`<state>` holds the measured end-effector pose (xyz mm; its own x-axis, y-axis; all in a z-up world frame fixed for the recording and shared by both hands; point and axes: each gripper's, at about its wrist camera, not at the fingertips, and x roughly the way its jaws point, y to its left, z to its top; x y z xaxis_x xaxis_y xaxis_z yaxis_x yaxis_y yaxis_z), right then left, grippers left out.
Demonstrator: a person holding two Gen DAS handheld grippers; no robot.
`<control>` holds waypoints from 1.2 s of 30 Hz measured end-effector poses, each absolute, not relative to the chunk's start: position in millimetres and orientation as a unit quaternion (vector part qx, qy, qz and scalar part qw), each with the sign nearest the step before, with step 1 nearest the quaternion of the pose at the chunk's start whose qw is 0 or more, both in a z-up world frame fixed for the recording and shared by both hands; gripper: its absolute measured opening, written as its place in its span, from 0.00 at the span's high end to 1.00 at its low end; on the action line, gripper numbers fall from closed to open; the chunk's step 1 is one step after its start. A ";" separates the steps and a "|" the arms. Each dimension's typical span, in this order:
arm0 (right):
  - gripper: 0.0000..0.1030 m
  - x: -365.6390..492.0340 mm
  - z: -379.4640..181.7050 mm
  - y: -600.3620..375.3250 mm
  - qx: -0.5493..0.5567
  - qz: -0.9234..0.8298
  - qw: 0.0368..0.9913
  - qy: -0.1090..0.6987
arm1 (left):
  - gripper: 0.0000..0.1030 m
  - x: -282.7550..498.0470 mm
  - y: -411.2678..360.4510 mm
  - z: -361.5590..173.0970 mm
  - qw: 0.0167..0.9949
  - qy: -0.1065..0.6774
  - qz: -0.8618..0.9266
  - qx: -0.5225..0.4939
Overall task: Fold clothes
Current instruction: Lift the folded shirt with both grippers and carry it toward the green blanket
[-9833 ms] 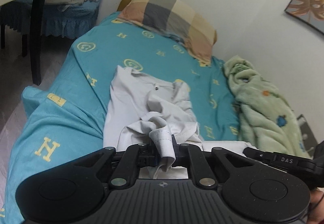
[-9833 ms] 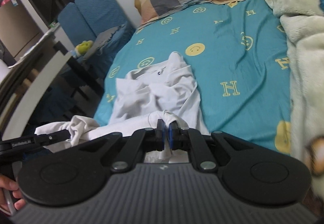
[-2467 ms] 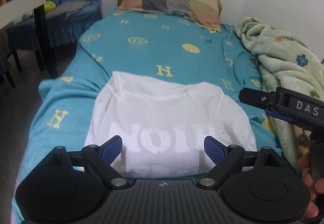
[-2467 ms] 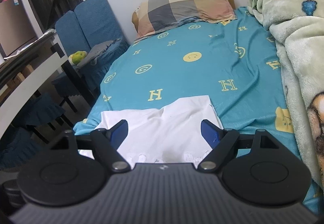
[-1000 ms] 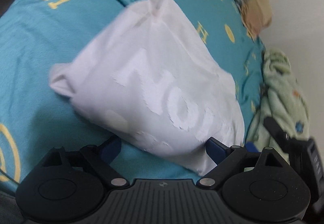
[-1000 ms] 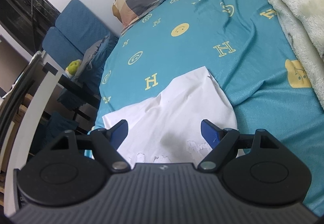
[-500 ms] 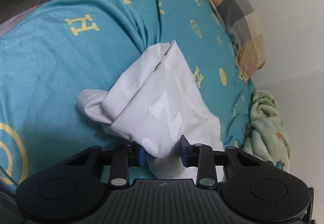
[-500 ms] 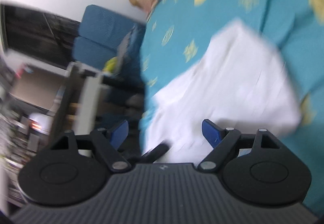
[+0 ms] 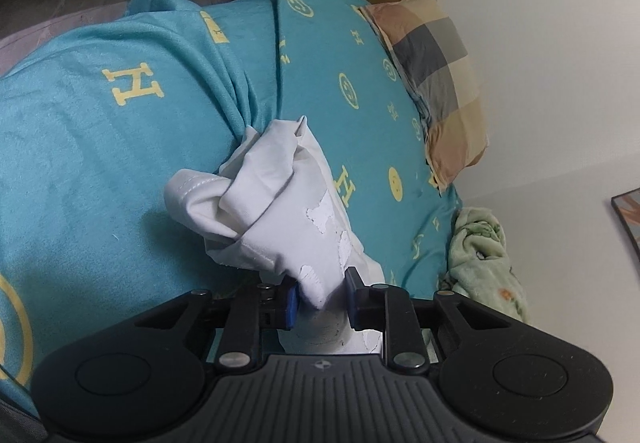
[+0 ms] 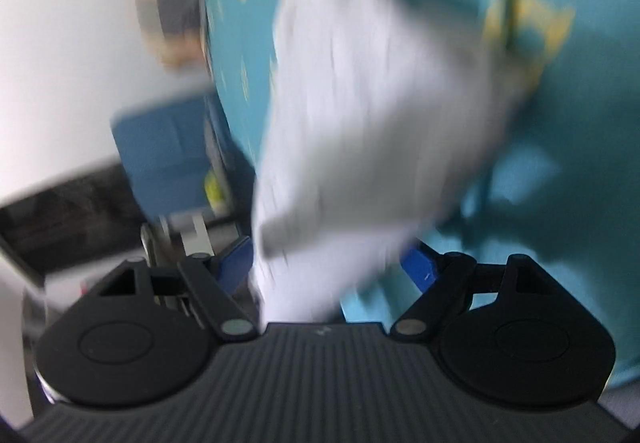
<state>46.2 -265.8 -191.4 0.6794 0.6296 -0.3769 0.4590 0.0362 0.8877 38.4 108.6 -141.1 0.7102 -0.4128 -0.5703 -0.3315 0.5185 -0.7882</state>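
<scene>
Left gripper [image 9: 320,301] just narrowed, clamped on shirt [image 9: 280,203] edge, bunched on bed [image 9: 100,163] below pillow [image 9: 432,83]. Right gripper [image 10: 332,267] spread wide; blurred shirt between pads, contact undeterminable.

The black two-finger left gripper [image 9: 320,303] is pitched downward; its blue-padded jaws have just been closing and are pinched on a bunch of white cloth [image 9: 296,219] between them. The black two-finger right gripper [image 10: 332,267] is blurred, with jaws spread wide apart.
</scene>
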 end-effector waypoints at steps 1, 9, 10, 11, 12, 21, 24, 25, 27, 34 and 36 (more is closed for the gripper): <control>0.19 47.3 -190.6 -271.1 0.693 0.066 0.607 0.383 | 0.76 39.0 109.2 -142.8 0.781 0.382 -0.028 -0.494; 0.63 50.0 -190.4 -266.2 0.648 0.039 0.648 0.397 | 0.68 50.2 114.4 -164.5 0.754 0.411 -0.009 -0.513; 0.65 49.7 -189.1 -265.8 0.643 0.040 0.653 0.397 | 0.66 51.1 114.3 -166.9 0.752 0.415 -0.007 -0.512; 0.69 48.7 -188.8 -266.9 0.640 0.039 0.657 0.397 | 0.60 51.8 113.5 -168.5 0.752 0.418 -0.006 -0.510; 0.71 47.7 -188.6 -267.9 0.636 0.040 0.660 0.397 | 0.57 52.5 112.7 -170.0 0.752 0.421 -0.006 -0.508; 0.74 45.1 -184.4 -275.6 0.625 0.047 0.677 0.385 | 0.29 59.5 100.9 -198.0 0.719 0.464 -0.005 -0.518; 0.74 44.1 -184.3 -277.9 0.624 0.048 0.677 0.387 | 0.31 63.6 100.8 -204.5 0.716 0.460 -0.004 -0.525; 0.74 43.7 -184.2 -278.6 0.623 0.048 0.677 0.388 | 0.34 65.2 102.1 -205.6 0.715 0.457 -0.004 -0.529; 0.74 44.5 -183.8 -279.2 0.617 0.048 0.681 0.393 | 0.45 67.6 105.7 -207.3 0.712 0.449 -0.002 -0.539; 0.71 45.9 -188.1 -277.8 0.620 0.049 0.671 0.404 | 0.75 72.8 110.4 -204.3 0.720 0.424 -0.008 -0.549; 0.70 45.2 -190.1 -277.0 0.627 0.052 0.662 0.407 | 0.76 74.4 110.5 -200.7 0.725 0.417 -0.009 -0.548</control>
